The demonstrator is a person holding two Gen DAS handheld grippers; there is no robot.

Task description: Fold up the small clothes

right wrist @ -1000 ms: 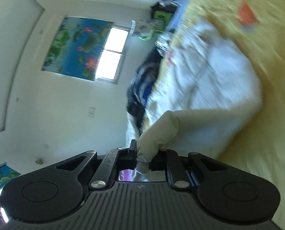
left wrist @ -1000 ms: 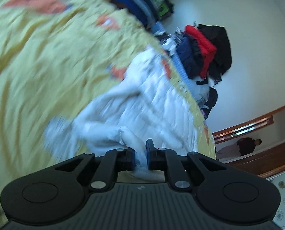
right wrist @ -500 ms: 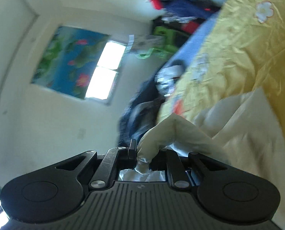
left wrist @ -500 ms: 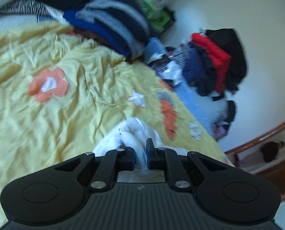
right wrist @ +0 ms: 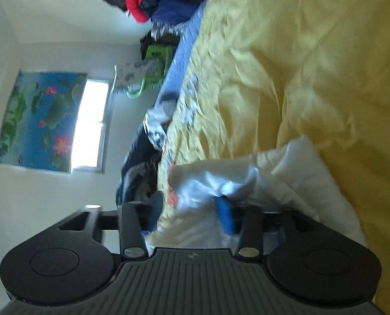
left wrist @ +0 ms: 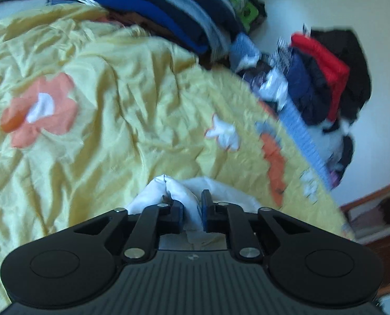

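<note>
Mid-fold: white garment [left wrist: 187, 197] bunched on yellow bedspread [left wrist: 116, 110], pinched between closed jaws of left gripper [left wrist: 191, 210]; right gripper [right wrist: 189, 210] spread apart, released; flattening and further folds remaining.

**Left gripper pinches white cloth over the yellow bed**

The left gripper [left wrist: 191, 211] has its fingers closed on a bunched fold of white garment [left wrist: 179, 197], which rises between them at the near edge. Beyond it spreads a wrinkled yellow bedsheet [left wrist: 121, 110] with orange and white flowers. At the far side lies a stack of blue and grey clothes [left wrist: 174, 18]; far right, a red and dark clothes pile [left wrist: 326, 78] against the white wall [left wrist: 373, 8].
</note>
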